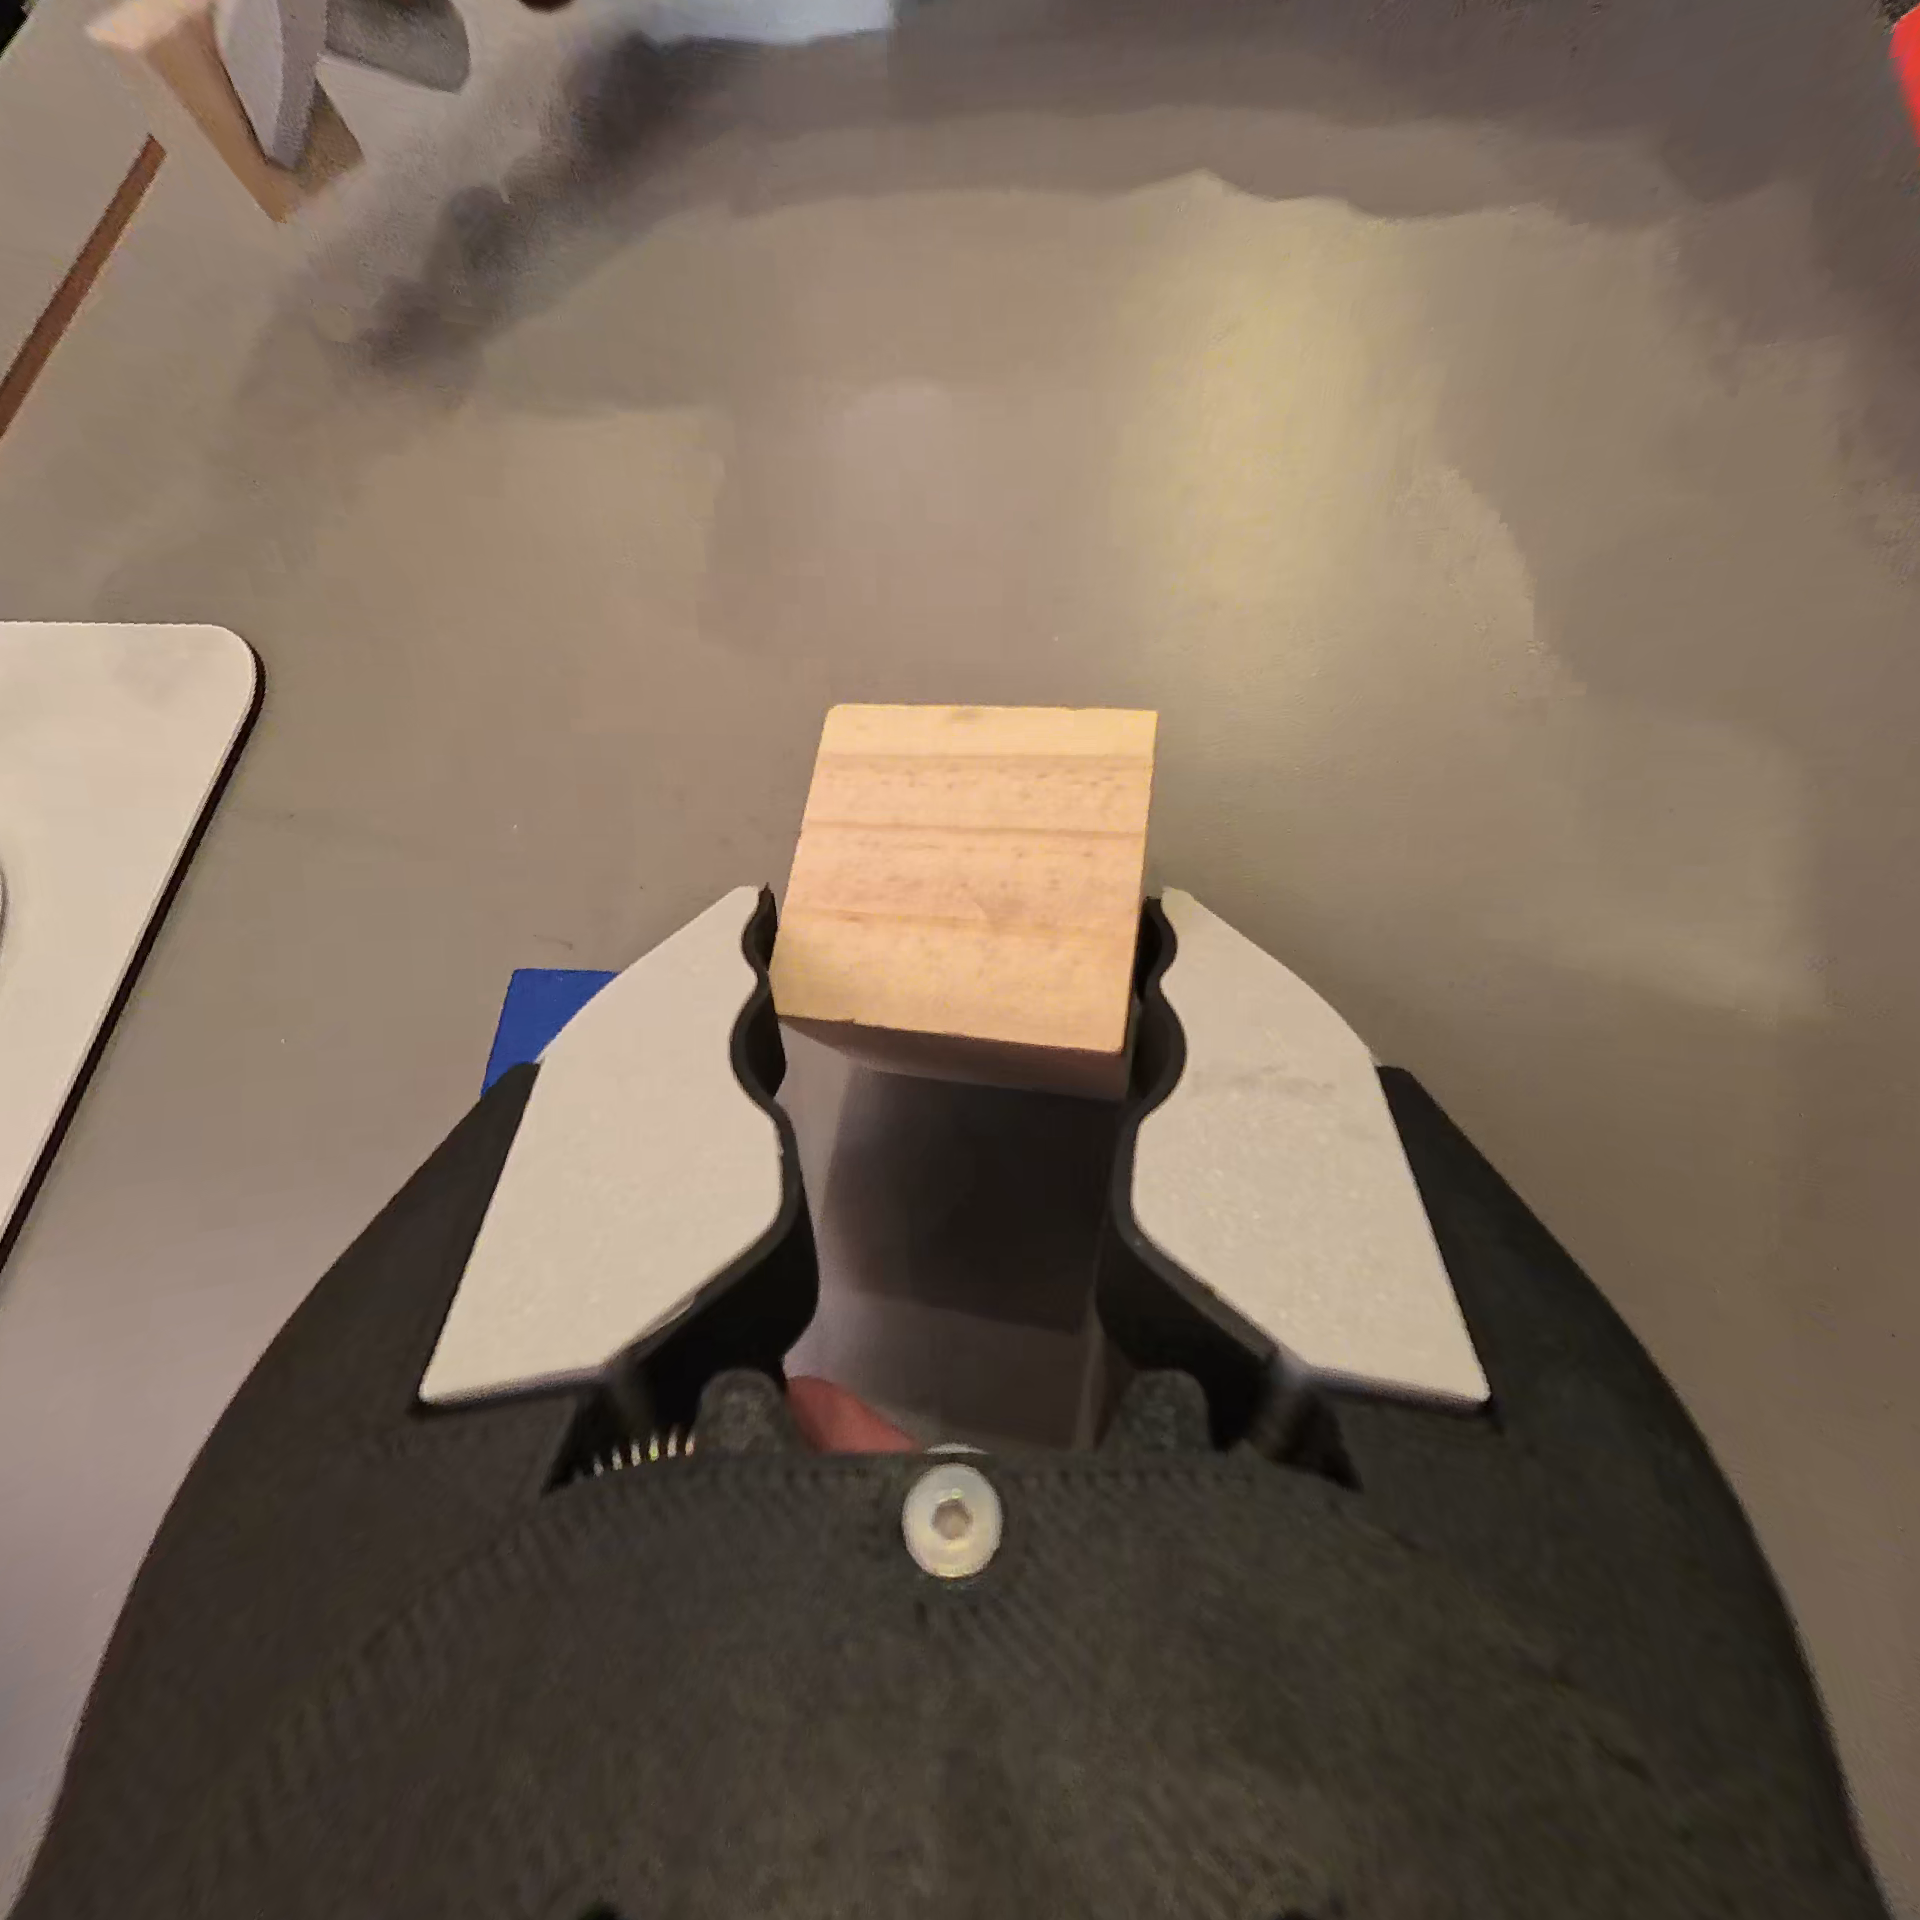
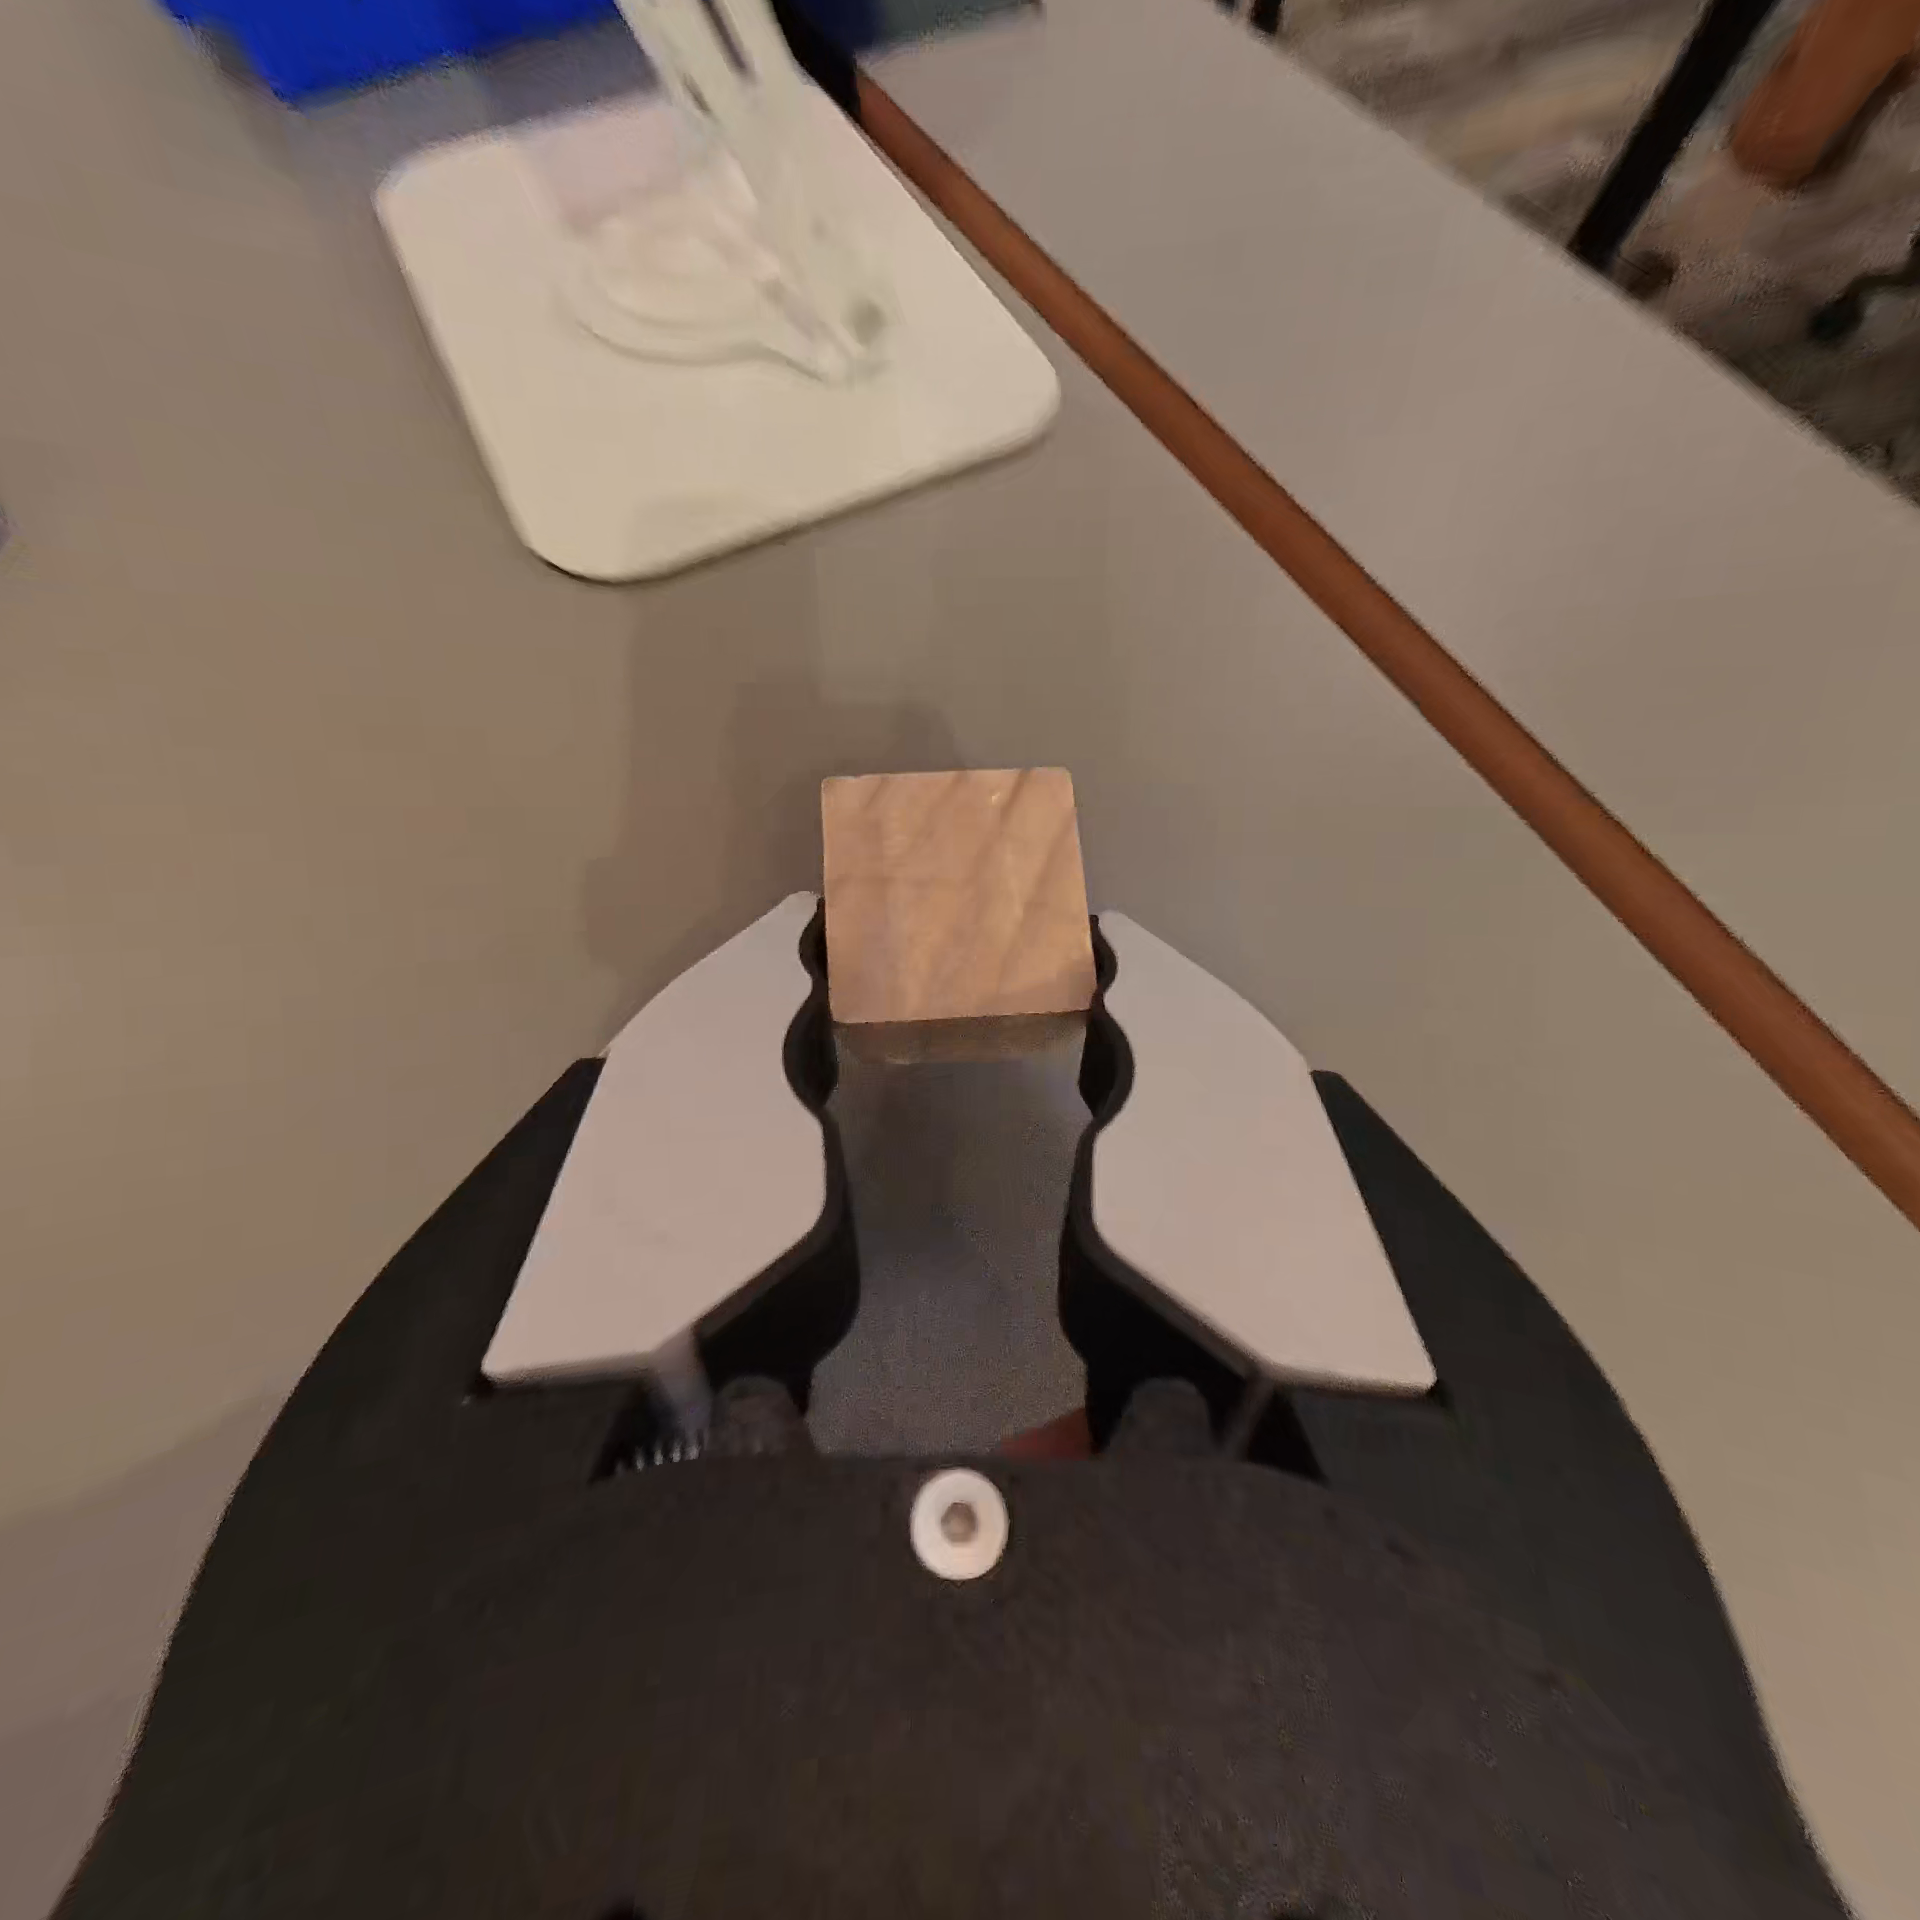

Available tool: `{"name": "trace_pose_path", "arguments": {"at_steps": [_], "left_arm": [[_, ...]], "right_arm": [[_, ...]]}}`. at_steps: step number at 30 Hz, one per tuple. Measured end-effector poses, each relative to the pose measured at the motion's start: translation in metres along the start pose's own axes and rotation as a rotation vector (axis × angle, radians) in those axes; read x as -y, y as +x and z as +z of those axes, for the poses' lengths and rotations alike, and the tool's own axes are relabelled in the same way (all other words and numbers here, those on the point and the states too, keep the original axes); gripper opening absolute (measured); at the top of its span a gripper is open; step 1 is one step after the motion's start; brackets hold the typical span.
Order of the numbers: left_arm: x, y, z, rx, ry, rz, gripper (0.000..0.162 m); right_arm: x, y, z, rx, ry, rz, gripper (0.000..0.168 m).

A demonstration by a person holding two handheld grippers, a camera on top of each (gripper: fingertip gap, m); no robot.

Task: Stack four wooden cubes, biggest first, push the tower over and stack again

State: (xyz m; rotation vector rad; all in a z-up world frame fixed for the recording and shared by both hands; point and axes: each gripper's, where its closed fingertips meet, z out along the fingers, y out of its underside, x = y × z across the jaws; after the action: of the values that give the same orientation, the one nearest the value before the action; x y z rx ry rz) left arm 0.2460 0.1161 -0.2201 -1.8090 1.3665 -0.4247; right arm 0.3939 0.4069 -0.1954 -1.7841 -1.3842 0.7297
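Observation:
My left gripper (image 1: 956, 935) is shut on a pale wooden cube (image 1: 961, 878) and holds it above the grey table. My right gripper (image 2: 956, 940) is shut on a smaller, browner wooden cube (image 2: 951, 899), also held above the table. In the left wrist view the other gripper's grey finger (image 1: 268, 73) shows at the far top left, gripping a wooden cube (image 1: 208, 104). No stacked tower is in view.
A white square mat (image 1: 104, 831) lies at the left; in the right wrist view it (image 2: 727, 457) carries a clear stand (image 2: 748, 208). A brown seam (image 2: 1351, 603) divides two grey tabletops. A blue patch (image 1: 545, 1023) lies under my left finger. The gap from one gripper's tips to the other's is roughly 35 cm. My right gripper is the nearer one to the brown seam (image 2: 1351, 603): about 15 cm, against 40 cm.

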Motion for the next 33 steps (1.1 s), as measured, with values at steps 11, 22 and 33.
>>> {"name": "trace_pose_path", "arguments": {"at_steps": [11,22,33], "left_arm": [[0.005,0.000,-0.005,-0.003,0.027,-0.059,0.074],[-0.026,-0.029,-0.081,0.191,-0.080,-0.043,0.080],[-0.098,-0.033,-0.155,0.335,-0.149,-0.194,0.079]], "right_arm": [[0.087,-0.291,0.019,0.449,0.039,-0.329,0.045],[0.065,-0.334,0.055,0.502,-0.116,-0.345,0.052],[0.070,-0.268,0.102,0.512,-0.100,-0.218,0.049]]}}
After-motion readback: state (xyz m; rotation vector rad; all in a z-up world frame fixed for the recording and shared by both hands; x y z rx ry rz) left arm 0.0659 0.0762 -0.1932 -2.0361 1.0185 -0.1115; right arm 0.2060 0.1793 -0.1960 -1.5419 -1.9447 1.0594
